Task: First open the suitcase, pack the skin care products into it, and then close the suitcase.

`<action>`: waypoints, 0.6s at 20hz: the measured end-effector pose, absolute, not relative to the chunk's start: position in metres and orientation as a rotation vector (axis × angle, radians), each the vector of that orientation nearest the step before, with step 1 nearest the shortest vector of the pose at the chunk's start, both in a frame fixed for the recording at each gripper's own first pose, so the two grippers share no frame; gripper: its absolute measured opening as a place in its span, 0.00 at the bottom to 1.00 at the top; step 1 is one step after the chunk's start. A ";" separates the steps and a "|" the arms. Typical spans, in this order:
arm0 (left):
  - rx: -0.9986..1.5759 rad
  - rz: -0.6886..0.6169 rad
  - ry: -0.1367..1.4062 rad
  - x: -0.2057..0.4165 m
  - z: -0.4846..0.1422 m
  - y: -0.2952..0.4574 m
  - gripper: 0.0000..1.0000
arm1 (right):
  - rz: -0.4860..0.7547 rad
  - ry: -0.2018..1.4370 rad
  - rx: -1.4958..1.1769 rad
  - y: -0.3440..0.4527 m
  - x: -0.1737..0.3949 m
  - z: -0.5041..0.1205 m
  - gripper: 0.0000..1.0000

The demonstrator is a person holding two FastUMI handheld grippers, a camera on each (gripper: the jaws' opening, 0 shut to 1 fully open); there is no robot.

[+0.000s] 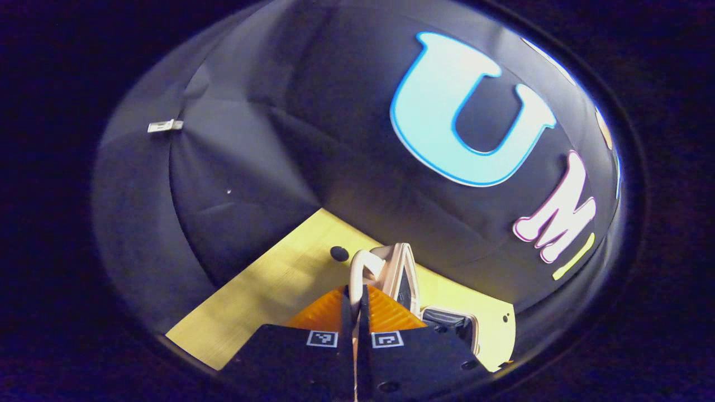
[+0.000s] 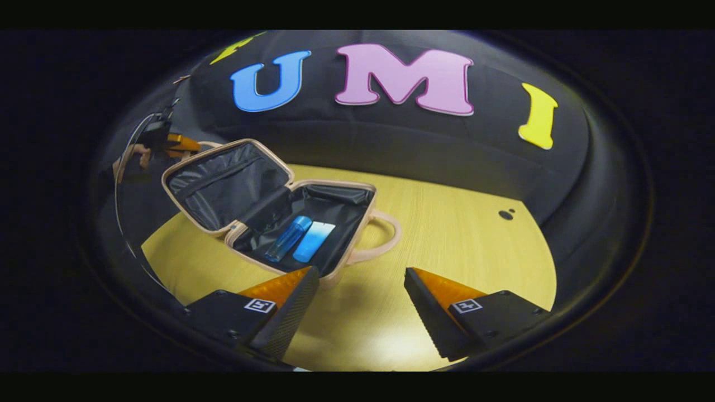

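While left gripper (image 1: 355,304) pinches lid handle (image 1: 360,268), suitcase (image 2: 313,192) open, labels unreadable

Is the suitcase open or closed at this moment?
Open: the beige hard-shell suitcase's lid stands raised, showing black lining, a blue bottle and a blue tube inside.

Small beige hard-shell suitcase (image 2: 357,231) with black fabric lining lies open on the wooden tabletop, its lid (image 2: 226,184) raised and tilted back. Inside the base lie a translucent blue bottle (image 2: 288,238) and a light-blue tube (image 2: 313,241), side by side, just touching
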State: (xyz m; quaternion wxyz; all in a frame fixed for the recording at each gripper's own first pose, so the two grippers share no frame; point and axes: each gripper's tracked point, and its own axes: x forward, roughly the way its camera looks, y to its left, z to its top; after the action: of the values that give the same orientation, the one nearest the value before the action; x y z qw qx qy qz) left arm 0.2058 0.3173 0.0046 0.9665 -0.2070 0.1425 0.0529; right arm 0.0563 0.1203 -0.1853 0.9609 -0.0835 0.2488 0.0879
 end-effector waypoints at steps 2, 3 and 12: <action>-0.340 0.104 0.269 0.197 0.028 0.278 0.07 | 0.187 0.472 -0.154 0.118 0.058 -0.170 0.98; -0.313 0.102 0.262 0.192 0.037 0.258 0.07 | 0.188 0.461 -0.140 0.116 0.057 -0.163 0.98; -0.098 -0.059 0.285 0.166 0.051 0.063 0.07 | 0.134 0.413 -0.046 0.041 0.066 -0.123 0.99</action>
State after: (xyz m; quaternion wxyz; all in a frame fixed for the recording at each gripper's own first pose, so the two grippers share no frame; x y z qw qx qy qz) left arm 0.1662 0.0633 0.0513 0.9882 -0.0489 0.1419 -0.0295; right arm 0.0664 0.0412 -0.1233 0.9762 -0.0230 0.2050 0.0664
